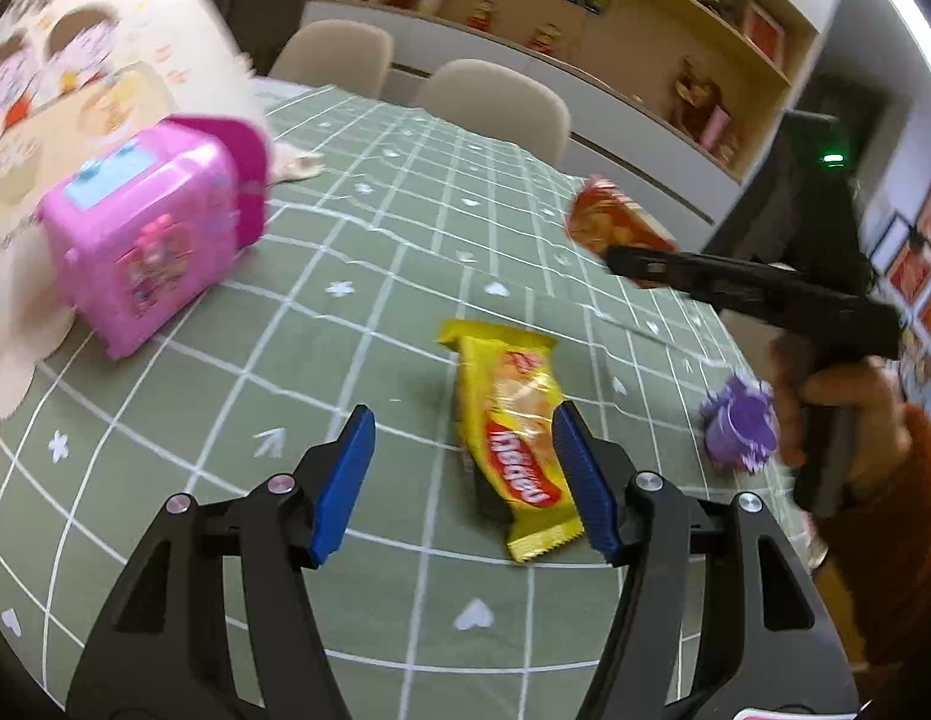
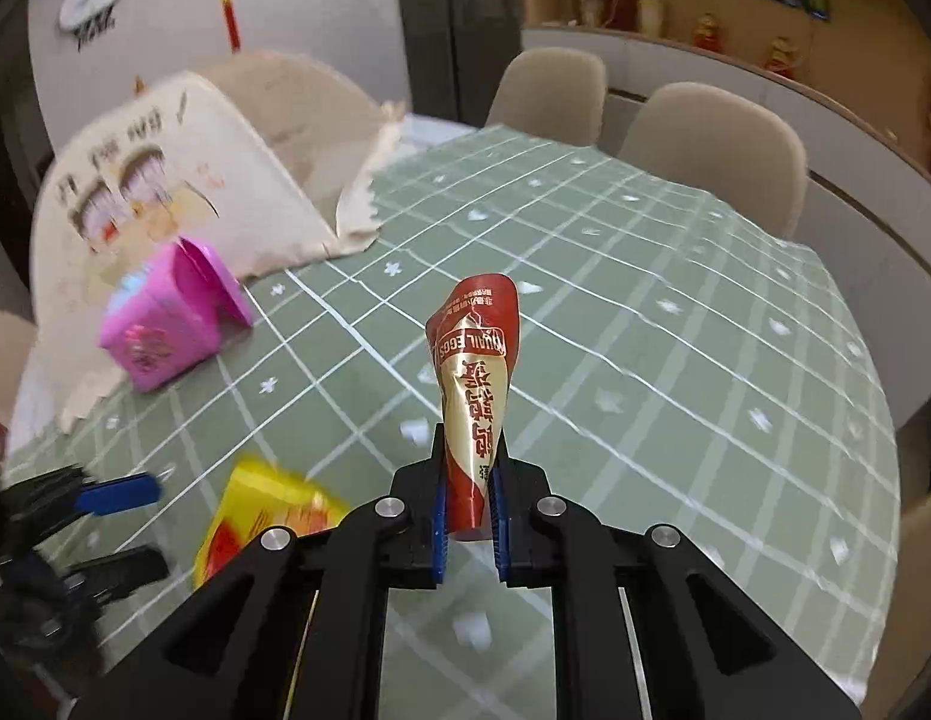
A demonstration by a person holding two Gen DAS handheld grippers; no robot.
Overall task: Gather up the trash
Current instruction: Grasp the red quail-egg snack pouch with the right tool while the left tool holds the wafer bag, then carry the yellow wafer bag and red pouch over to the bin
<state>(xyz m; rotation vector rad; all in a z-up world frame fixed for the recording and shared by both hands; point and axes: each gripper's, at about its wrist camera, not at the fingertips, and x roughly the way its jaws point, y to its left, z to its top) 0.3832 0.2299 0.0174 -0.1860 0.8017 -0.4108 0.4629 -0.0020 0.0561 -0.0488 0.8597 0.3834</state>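
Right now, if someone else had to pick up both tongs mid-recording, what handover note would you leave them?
Right tongs: shut on the red-and-gold crinkled quail egg wrapper, held up off the green checked tablecloth.
Left tongs: open, hanging over the yellow plastic snack wrapper, which still lies flat on the cloth, not gripped.
The pink plastic mini bin stands to the left with its flap lid raised, by the cream printed tote bag.
A purple frilly paper cup sits near the right hand.
Done: red wrapper picked up.
Left: drop it in the bin, then collect the yellow wrapper and probably the purple cup.
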